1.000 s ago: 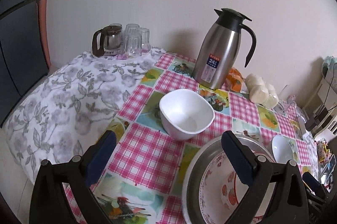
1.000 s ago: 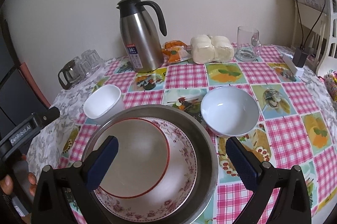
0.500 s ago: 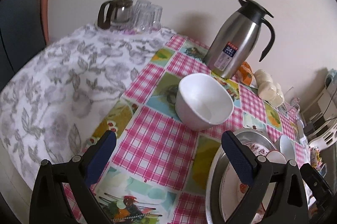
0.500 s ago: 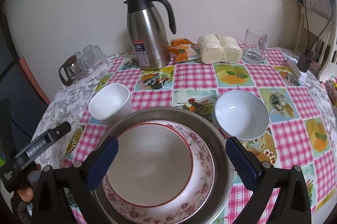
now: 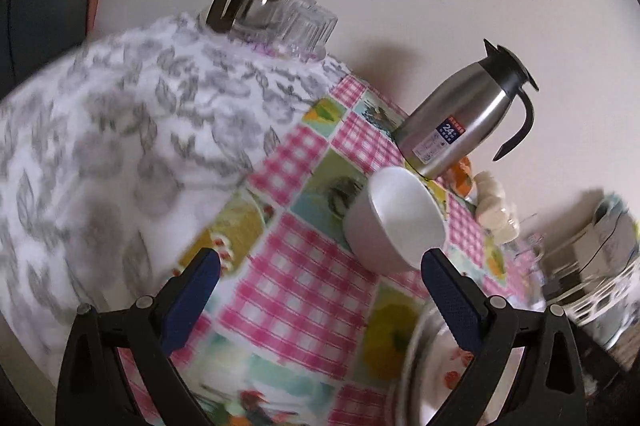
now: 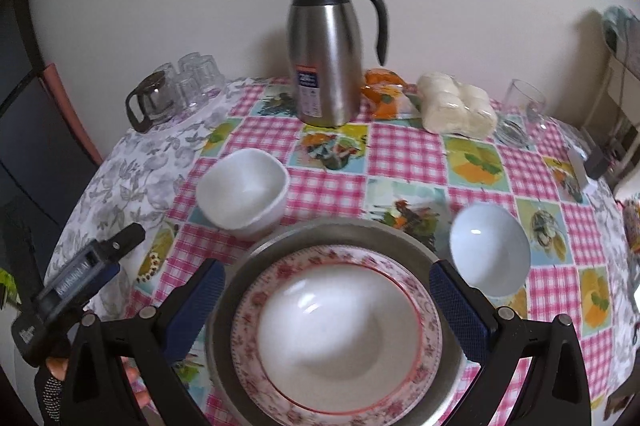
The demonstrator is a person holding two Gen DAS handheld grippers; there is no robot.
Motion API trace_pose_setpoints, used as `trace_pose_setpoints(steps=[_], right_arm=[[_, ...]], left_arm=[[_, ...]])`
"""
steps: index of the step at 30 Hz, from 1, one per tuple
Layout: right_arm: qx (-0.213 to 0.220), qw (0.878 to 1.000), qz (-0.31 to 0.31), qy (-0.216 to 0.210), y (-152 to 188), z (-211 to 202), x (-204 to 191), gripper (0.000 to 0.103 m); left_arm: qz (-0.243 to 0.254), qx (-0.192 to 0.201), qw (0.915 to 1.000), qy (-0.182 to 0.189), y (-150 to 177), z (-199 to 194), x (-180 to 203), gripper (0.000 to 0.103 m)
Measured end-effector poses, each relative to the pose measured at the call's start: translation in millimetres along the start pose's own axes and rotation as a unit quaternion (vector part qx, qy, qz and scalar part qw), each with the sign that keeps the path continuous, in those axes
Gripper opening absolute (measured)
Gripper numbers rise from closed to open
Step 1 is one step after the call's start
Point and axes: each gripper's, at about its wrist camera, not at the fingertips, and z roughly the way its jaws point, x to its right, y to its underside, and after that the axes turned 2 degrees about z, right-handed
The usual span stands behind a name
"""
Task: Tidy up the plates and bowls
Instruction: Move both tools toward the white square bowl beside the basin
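Both my grippers are spread wide and hold nothing. Between the jaws of my right gripper (image 6: pixel 326 300) sits the stack: a white bowl (image 6: pixel 338 330) in a flowered plate (image 6: pixel 434 326) in a steel pan (image 6: pixel 224 290). Just beyond its right jaw stands a round bowl (image 6: pixel 490 254); beyond its left jaw, a square bowl (image 6: pixel 242 188). My left gripper (image 5: pixel 320 290) tilts, the square bowl just past its right jaw. I judge I am at the reach: next, swing one gripper onto a loose bowl's rim, then close. The flask (image 6: pixel 326 46) stands farthest.
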Motion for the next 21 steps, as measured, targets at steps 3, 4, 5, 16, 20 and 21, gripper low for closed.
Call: trace_pose_setpoints(steps=[3, 4, 5, 16, 20, 21], right_arm=[[-0.001, 1.000, -0.011, 0.000, -10.5, 6.8, -12.0, 0.103], [-0.003, 1.000, -0.013, 0.000, -13.3, 10.0, -15.2, 0.103], [-0.007, 1.000, -0.015, 0.001, -16.4, 13.6, -18.3, 0.103], [-0.053, 0.998, -0.016, 0.025, -50.5, 47.2, -33.9, 0.103], [-0.067, 0.997, -0.010, 0.029, -60.8, 60.4, -37.4, 0.101], [-0.069, 0.997, -0.009, 0.030, -62.2, 64.3, -38.4, 0.098]], left_arm=[[0.030, -0.013, 0.9994, -0.004, -10.5, 4.8, -0.3, 0.101], [0.034, -0.017, 0.9993, -0.001, -13.9, 6.3, -1.5, 0.101], [0.035, -0.019, 0.9992, 0.003, -17.5, 7.7, -2.6, 0.101], [0.109, -0.092, 0.9898, -0.001, -48.8, 39.8, 15.6, 0.100], [0.094, -0.113, 0.9889, 0.019, -59.7, 51.0, 16.9, 0.100], [0.084, -0.123, 0.9885, 0.027, -62.5, 55.6, 15.4, 0.100]])
